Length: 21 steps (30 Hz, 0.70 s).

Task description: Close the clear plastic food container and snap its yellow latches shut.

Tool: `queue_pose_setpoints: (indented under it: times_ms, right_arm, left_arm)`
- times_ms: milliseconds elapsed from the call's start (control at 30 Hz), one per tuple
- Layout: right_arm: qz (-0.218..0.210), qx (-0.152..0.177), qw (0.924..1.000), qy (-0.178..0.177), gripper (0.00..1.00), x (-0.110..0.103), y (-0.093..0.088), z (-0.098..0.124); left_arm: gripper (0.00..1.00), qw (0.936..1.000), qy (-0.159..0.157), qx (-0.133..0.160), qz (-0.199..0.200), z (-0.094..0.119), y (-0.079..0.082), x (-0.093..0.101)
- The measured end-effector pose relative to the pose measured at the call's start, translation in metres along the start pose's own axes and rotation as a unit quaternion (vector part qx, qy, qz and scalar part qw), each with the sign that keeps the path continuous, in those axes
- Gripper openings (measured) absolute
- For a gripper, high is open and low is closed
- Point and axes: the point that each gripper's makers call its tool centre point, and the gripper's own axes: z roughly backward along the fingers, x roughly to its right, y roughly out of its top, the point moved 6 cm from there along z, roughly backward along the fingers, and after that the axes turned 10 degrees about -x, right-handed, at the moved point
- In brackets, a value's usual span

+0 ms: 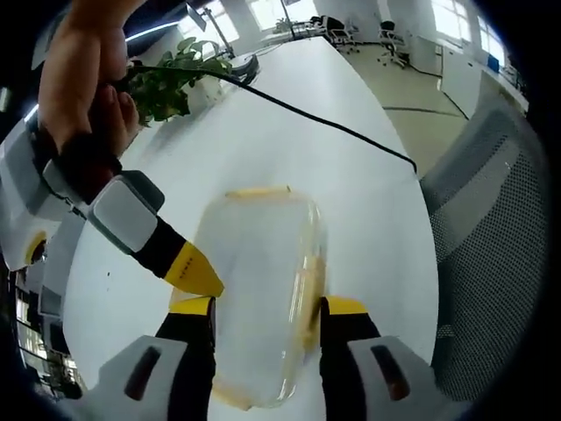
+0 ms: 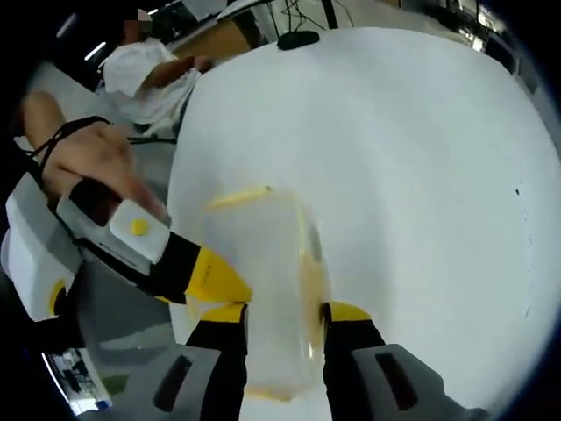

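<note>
We have the clear container lying on the white table, and both tools are working at it from opposite ends. In the left gripper view, the left gripper straddles the container, yellow-tipped jaws set apart on either side of its near end; whether they actually press on the walls we cannot tell. The right gripper comes in beside the container's flank, its yellow tip touching or just beside the edge. In the right gripper view the picture mirrors this: the right gripper stands with jaws apart around the container, and the left gripper's tip sits at the side. A yellow latch shows at the container's far end, another latch along one long side. Our judgement is that the lid is seated and we are at latching. To do it well, we should steady the container with one tool while the other pushes each latch squarely down over the rim, without sliding the box toward the black cable beyond it.
</note>
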Motion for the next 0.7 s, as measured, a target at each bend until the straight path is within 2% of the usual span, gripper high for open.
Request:
queue_pose_setpoints:
  times_ms: [200, 233, 267, 467, 533, 567, 600, 633, 700]
  right_arm:
    - [0.01, -0.01, 0.9998, 0.01, 0.27, 0.003, 0.001, 0.001]
    - [0.008, -0.014, 0.9998, 0.015, 0.27, 0.002, 0.0, 0.001]
    - [0.009, -0.014, 0.9998, 0.012, 0.26, 0.002, 0.002, 0.0]
    - [0.014, -0.034, 0.9993, 0.01, 0.25, 0.002, 0.004, -0.001]
    - [0.014, -0.032, 0.9993, 0.01, 0.23, 0.002, 0.003, 0.0]
    - [0.036, -0.005, 0.9993, 0.014, 0.23, 0.0, 0.009, -0.002]
    - [0.017, -0.013, 0.9996, 0.016, 0.23, 0.0, 0.001, 0.001]
    - [0.023, -0.01, 0.9994, 0.023, 0.23, 0.001, -0.002, 0.002]
    - [0.016, -0.007, 0.9996, 0.023, 0.24, 0.005, -0.001, 0.001]
  left_arm:
    - [0.44, 0.9999, -0.003, -0.006, -0.008, -0.001, 0.001, -0.001]
    - [0.42, 0.9995, -0.027, 0.005, -0.012, 0.0, 0.001, 0.001]
    - [0.42, 0.9999, -0.015, -0.003, -0.006, 0.005, -0.004, -0.008]
    - [0.42, 0.9998, -0.016, -0.006, -0.003, -0.003, 0.0, -0.003]
    - [0.42, 0.9999, -0.013, -0.006, -0.004, -0.003, 0.001, -0.003]
    - [0.42, 0.9999, -0.006, -0.006, -0.009, -0.003, 0.002, -0.005]
    - [0.42, 0.9999, -0.01, -0.005, -0.003, -0.003, 0.002, -0.001]
    - [0.42, 0.9999, -0.014, -0.002, -0.001, -0.003, 0.001, -0.001]
    - [0.42, 0.9999, -0.012, 0.001, 0.0, -0.003, 0.0, -0.001]
